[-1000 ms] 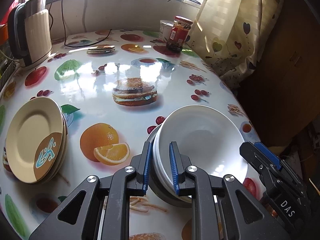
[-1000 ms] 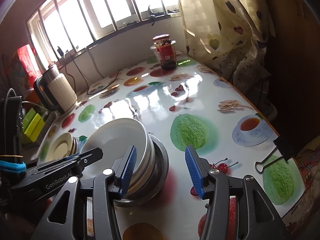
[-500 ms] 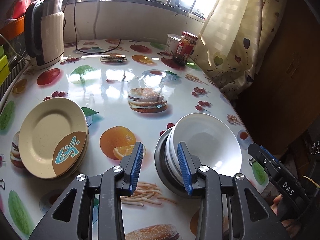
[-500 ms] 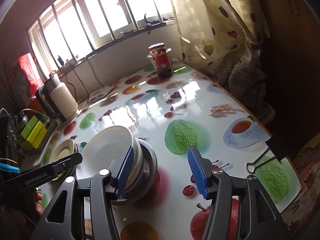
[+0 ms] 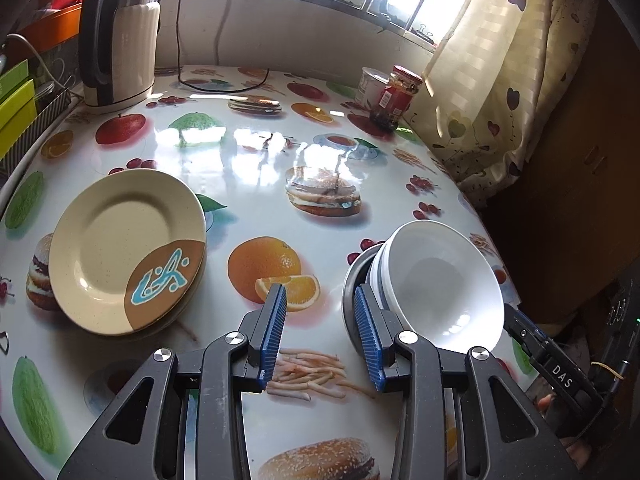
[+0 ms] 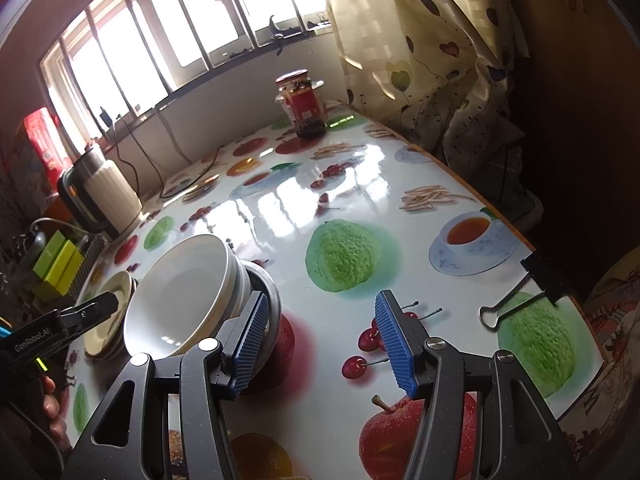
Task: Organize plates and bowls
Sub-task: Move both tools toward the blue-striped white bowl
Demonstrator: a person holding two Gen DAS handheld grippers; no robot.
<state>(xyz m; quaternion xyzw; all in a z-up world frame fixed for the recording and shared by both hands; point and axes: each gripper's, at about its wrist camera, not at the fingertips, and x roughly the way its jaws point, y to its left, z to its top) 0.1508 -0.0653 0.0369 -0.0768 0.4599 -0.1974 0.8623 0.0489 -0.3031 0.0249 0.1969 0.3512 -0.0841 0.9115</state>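
A stack of white bowls (image 5: 440, 280) sits tilted inside a steel bowl (image 5: 352, 280) near the table's right edge. My left gripper (image 5: 320, 336) is open and holds nothing. Its right finger stands just in front of the steel bowl's rim. To the left lies a stack of cream plates (image 5: 120, 248) with a brown and blue patch. In the right wrist view my right gripper (image 6: 322, 344) is open over the tablecloth, its left pad (image 6: 250, 340) close beside the steel bowl (image 6: 268, 292). The white bowls (image 6: 180, 300) and the plates (image 6: 108, 312) lie to its left.
An electric kettle (image 5: 120, 40) with its cable stands at the back left, and a red-lidded jar (image 5: 396, 96) and a white tub (image 5: 372, 84) at the back right. A black binder clip (image 6: 520, 292) lies by the right table edge. A curtain (image 6: 420, 60) hangs beyond it.
My left gripper let go of the white bowls' rim, opened and drew back towards me. My right gripper also backed off a little and opened slightly wider.
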